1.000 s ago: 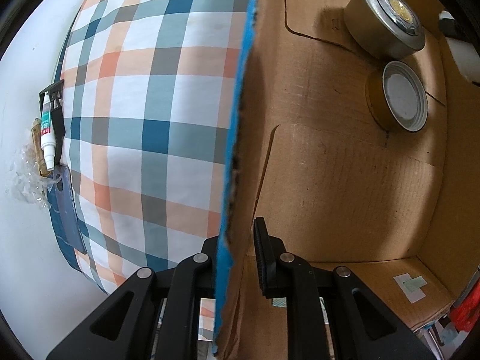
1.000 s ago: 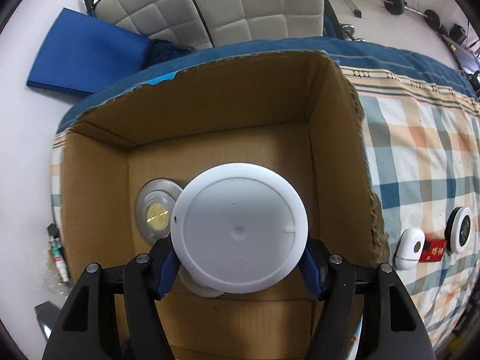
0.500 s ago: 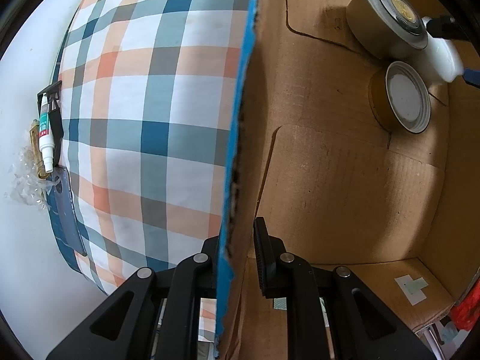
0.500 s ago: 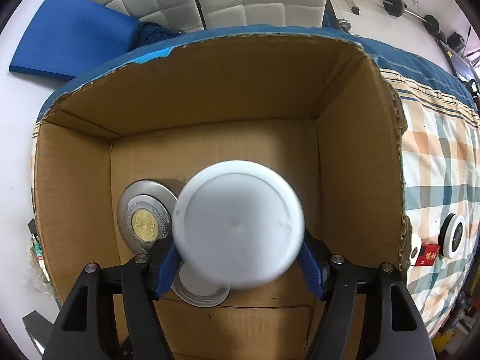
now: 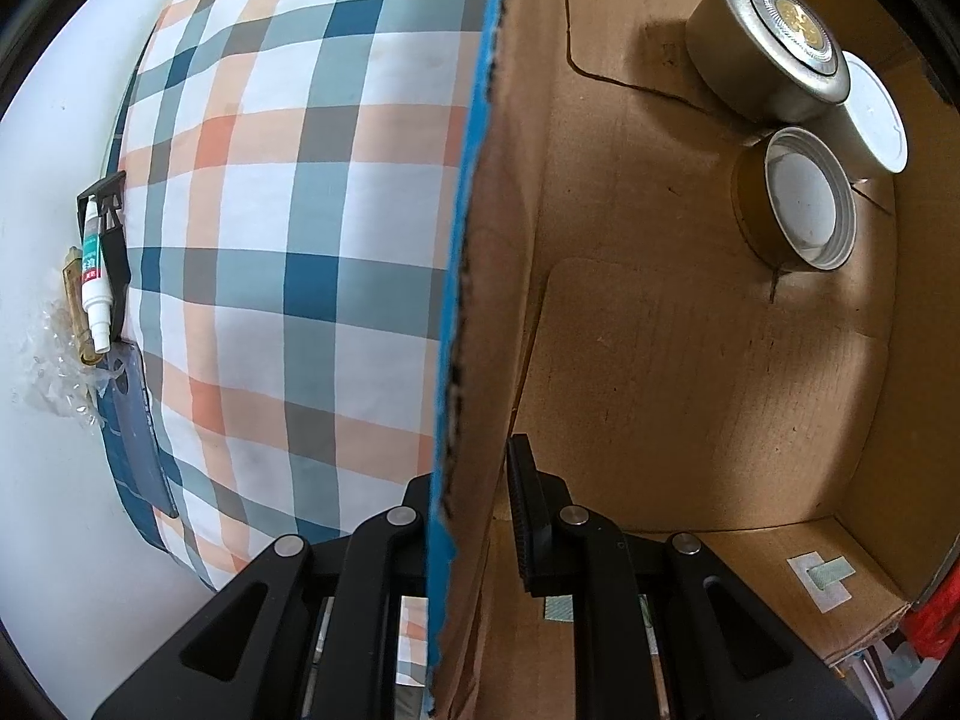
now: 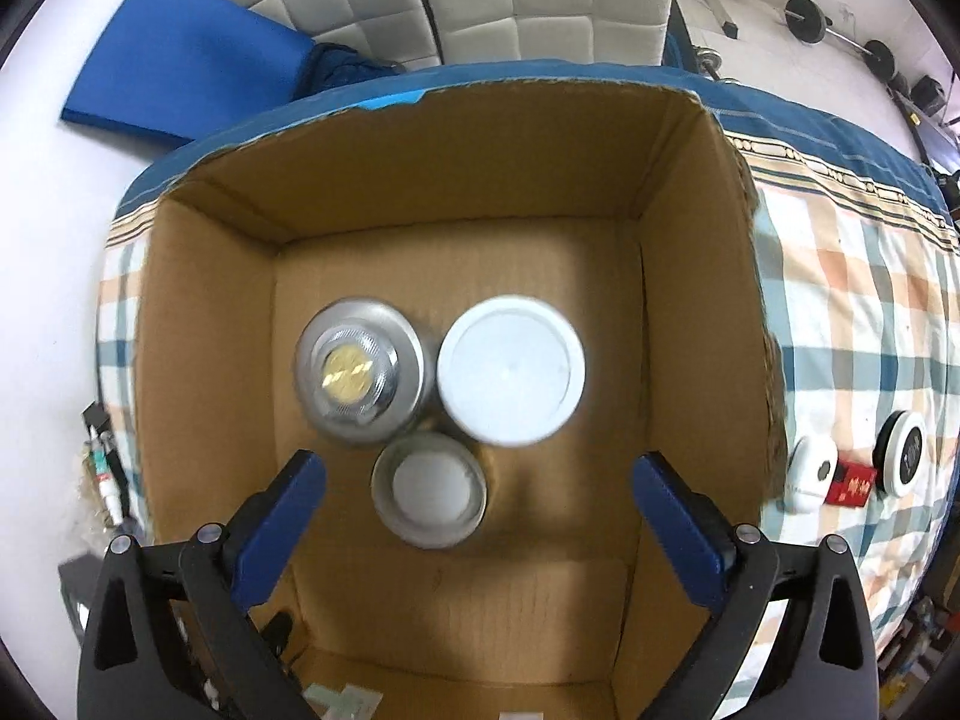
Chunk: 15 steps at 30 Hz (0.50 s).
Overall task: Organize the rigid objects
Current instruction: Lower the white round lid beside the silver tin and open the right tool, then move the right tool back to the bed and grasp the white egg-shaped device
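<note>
I see my right gripper point(image 6: 480, 498) spread wide, holding nothing, above the box point(image 6: 690, 324). My left gripper point(image 5: 474, 480) pinches the box wall. Inside stand the white jar point(image 6: 510, 369), tin point(image 6: 358, 377) and lid point(image 6: 429, 492), close together. Outside on the plaid sheet point(image 6: 852, 312) lie small white gadgets point(image 6: 810, 474); a blue mat point(image 6: 180, 69) lies on the floor beyond.

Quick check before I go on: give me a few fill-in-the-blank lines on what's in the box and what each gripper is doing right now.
1. The cardboard box holds ___ round containers.
2. The right gripper is ___ and holds nothing.
3. The left gripper is clamped on the box's ___.
4. The white-lidded container stands beside the ___ tin with the gold emblem.

Missing words: three; open; wall; silver
</note>
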### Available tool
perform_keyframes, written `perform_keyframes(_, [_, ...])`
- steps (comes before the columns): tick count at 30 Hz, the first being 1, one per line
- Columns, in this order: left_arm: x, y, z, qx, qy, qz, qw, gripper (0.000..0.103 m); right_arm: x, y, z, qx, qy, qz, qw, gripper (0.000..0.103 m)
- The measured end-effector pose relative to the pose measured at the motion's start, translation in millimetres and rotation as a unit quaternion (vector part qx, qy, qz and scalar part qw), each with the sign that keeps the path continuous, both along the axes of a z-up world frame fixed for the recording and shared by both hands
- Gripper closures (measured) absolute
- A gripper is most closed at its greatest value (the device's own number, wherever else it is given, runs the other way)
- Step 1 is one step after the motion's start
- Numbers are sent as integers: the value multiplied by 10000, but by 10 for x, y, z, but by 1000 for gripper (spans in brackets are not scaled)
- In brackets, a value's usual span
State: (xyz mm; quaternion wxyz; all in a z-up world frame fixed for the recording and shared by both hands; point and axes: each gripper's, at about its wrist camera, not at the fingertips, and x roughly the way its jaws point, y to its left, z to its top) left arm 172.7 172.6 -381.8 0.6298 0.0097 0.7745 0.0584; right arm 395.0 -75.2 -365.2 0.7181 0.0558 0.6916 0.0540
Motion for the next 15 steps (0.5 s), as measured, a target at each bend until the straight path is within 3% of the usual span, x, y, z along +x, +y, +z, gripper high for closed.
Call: perform_keyframes(15, [-1, -27, 40, 66, -23, -52, 10000, 91, -446, -175, 629, 360, -452, 6, 9983, 0])
